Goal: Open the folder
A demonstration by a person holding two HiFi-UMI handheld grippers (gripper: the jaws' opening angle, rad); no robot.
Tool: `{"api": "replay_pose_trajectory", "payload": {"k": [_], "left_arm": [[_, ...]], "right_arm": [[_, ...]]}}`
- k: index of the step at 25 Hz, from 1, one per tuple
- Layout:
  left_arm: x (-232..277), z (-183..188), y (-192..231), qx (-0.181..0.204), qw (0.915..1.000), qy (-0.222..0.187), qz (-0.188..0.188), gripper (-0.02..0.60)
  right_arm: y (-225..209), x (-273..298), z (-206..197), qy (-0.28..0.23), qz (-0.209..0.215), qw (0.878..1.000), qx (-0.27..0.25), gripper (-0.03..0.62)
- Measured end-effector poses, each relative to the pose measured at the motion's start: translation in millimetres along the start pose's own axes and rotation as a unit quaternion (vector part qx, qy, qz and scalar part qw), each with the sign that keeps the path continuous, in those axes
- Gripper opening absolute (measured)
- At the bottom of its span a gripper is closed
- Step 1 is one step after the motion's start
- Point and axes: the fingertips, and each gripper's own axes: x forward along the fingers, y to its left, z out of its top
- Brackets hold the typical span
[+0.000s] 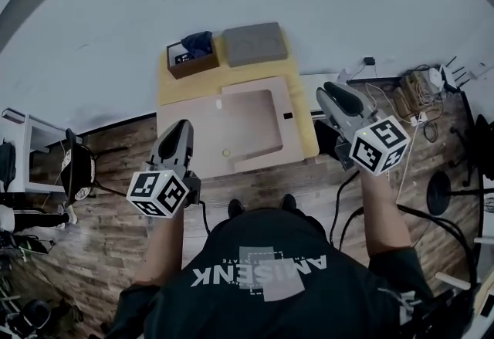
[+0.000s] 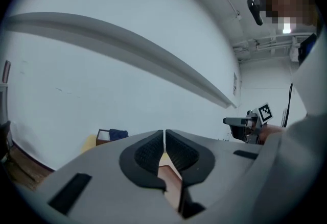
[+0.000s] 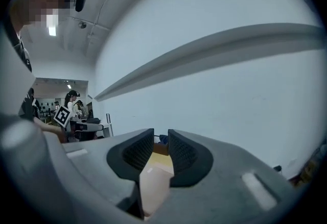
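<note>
My left gripper [image 1: 178, 133] hovers with its jaws pressed together on nothing, and my right gripper [image 1: 337, 96] is open by a narrow gap, also empty. Between them the folder [image 1: 245, 127] lies flat on the table [image 1: 168, 81]. Beyond it sit a brown box [image 1: 191, 58] and a grey pad [image 1: 255, 42].

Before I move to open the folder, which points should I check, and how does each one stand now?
1. The folder lies flat on the table: ok.
2. The box and the grey pad are off the folder, behind it: ok.
3. The left tool is ready to grip: not ok. Its jaws are together and hold nothing.
4. The right tool is ready to grip: ok. Its jaws are a little apart and hold nothing.
5. A tool is at a folder edge: not ok. Both are held up near the table's front, not on the folder.
6. Which edge of the folder opens: cannot tell.
</note>
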Motion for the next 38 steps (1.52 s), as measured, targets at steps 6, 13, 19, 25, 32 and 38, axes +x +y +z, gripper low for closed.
{"api": "replay_pose_trajectory", "payload": {"k": [6,13,19,25,32,38], "left_arm": [[5,28,-19,0.035,0.9992,-0.018,-0.011,0.002],[2,51,-32,0.051,0.998,-0.019,-0.031,0.0],[-4,57,-37,0.097,0.995,-0.024,-0.01,0.0],[-4,57,-37,0.07,0.9972,-0.027,-0.004,0.0],[-3,52,-40,0.075,0.9969,-0.027,0.004,0.0],[-2,51,-37,0.069,0.9972,-0.027,0.015,0.0]], "right_arm": [[11,-13,27,-0.026,-0.023,0.999,-0.027,0.032],[19,-23,42,-0.047,-0.051,0.997,-0.045,0.006],[24,-24,43,-0.038,-0.054,0.996,-0.064,0.006],[26,-26,38,-0.027,-0.062,0.995,-0.077,0.005],[21,-30,36,-0.027,-0.078,0.994,-0.069,0.005],[19,-31,37,-0.03,-0.086,0.994,-0.06,0.005]]}}
